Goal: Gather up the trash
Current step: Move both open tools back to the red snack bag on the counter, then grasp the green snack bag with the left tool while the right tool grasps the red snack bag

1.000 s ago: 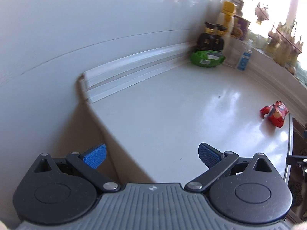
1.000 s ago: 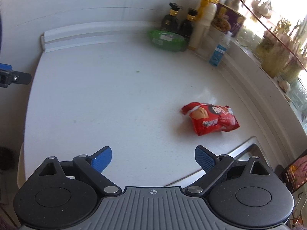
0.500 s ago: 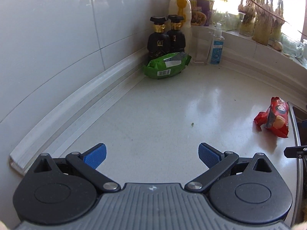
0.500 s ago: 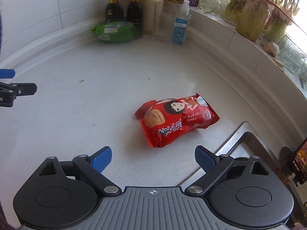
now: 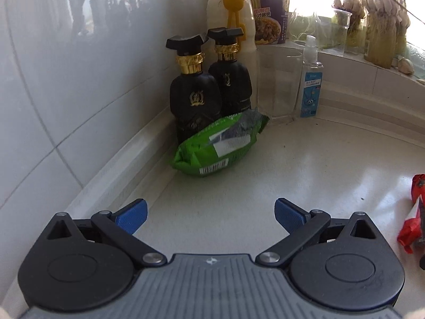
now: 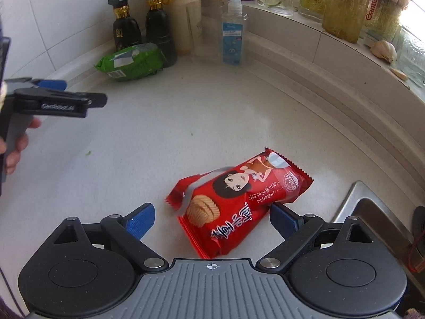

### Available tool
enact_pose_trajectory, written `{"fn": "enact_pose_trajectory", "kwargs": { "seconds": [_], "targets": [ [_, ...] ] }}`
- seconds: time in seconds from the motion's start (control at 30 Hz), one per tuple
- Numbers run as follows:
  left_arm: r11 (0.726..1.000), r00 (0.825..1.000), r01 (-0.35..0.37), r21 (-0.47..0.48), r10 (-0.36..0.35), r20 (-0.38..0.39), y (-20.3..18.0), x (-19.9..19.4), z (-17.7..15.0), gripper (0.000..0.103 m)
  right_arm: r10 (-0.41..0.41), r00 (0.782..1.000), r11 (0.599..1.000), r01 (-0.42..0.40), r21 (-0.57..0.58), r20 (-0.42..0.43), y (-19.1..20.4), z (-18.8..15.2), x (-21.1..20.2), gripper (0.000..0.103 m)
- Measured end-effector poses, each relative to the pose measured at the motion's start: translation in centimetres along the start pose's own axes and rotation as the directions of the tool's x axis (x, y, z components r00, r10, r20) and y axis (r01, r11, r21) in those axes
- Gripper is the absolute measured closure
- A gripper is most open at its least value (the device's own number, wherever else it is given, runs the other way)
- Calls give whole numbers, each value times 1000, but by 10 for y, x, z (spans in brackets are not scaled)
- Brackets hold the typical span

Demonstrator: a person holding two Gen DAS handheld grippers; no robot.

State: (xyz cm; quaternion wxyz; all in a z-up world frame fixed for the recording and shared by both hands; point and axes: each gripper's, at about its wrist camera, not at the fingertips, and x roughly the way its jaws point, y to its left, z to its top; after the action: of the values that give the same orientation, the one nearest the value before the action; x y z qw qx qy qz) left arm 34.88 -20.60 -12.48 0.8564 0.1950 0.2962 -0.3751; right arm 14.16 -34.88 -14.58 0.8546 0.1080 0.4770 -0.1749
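Observation:
A red snack packet (image 6: pixel 239 202) lies on the white counter (image 6: pixel 212 111); its near end sits between the open jaws of my right gripper (image 6: pixel 211 219), which is low over it and not closed on it. A green snack packet (image 5: pixel 217 146) leans against two black bottles (image 5: pixel 209 93) in the back corner. My left gripper (image 5: pixel 211 214) is open and empty, a short way in front of the green packet. It also shows in the right wrist view (image 6: pixel 53 98), left of the green packet (image 6: pixel 131 62). The red packet's edge shows in the left wrist view (image 5: pixel 414 218).
A cream bottle (image 6: pixel 186 13), a clear spray bottle (image 6: pixel 233 29) and a noodle cup (image 5: pixel 268 17) stand in the corner. Jars of plants (image 6: pixel 345 8) and garlic (image 6: pixel 383 49) line the raised ledge. A steel sink edge (image 6: pixel 372 212) lies at the right.
Both grippers moved forward. The left closed in on the green packet in the corner. The right came down over the red packet, whose near end now lies between its jaws.

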Motion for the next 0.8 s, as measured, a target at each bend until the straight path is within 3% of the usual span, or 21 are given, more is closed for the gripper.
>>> {"fn": "enact_pose_trajectory", "kwargs": {
  "seconds": [0.13, 0.33, 0.53, 0.8],
  "targets": [
    [994, 999, -41, 99, 38, 29, -3, 18, 16, 2, -2, 1000, 1000, 2, 4, 14, 0, 8, 5, 8],
    [980, 999, -34, 195, 29, 30, -5, 30, 30, 4, -4, 999, 1000, 4, 18, 33, -2, 18, 9, 10],
    [964, 1000, -4, 267, 9, -18, -15, 37, 34, 21, -16, 999, 1000, 15, 24, 40, -3, 24, 17, 10],
    [959, 999, 8, 282, 1, -33, -27, 32, 23, 46, -48, 997, 999, 47, 22, 53, -6, 24, 23, 14]
  ]
}}
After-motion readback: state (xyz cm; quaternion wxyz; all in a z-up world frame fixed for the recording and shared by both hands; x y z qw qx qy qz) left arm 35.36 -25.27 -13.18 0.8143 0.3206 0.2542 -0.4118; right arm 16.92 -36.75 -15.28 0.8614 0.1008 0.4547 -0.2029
